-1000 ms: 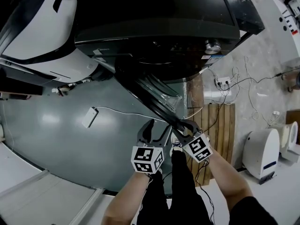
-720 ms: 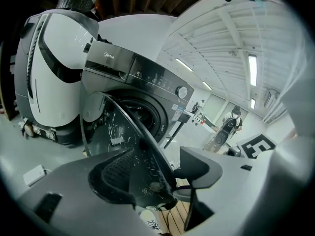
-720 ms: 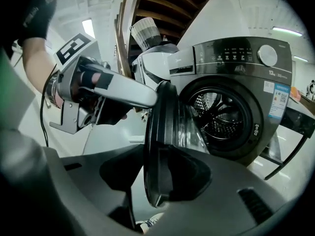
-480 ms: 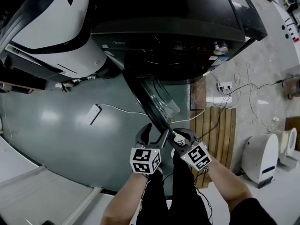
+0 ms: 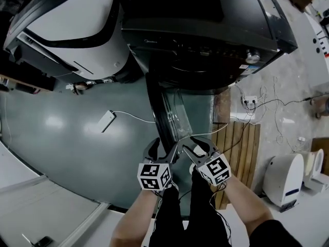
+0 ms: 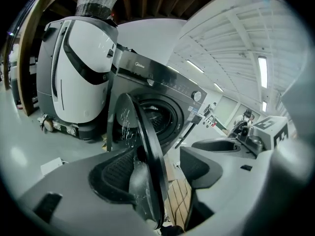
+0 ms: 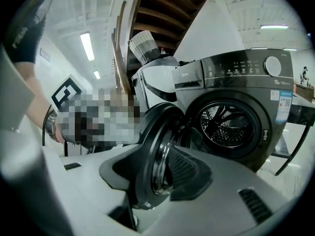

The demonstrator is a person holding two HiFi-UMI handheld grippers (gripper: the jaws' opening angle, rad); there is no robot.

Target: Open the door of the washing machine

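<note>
The dark washing machine stands at the top, its round door swung out edge-on toward me. In the right gripper view the drum shows bare behind the door. My left gripper straddles the door's free edge; in its own view the rim lies beside the left pad with a gap to the right pad. My right gripper sits just right of it. Its jaws have just been opening, and the door rim shows between them without being pinched.
A white-and-black appliance stands left of the washer. A white adapter with a cable lies on the grey-green floor. A wooden pallet, a socket strip with cables and a white device are on the right.
The door has swung further out, from a slant to edge-on toward me. Both grippers moved left with it, and the right gripper's jaws spread off the door edge.
</note>
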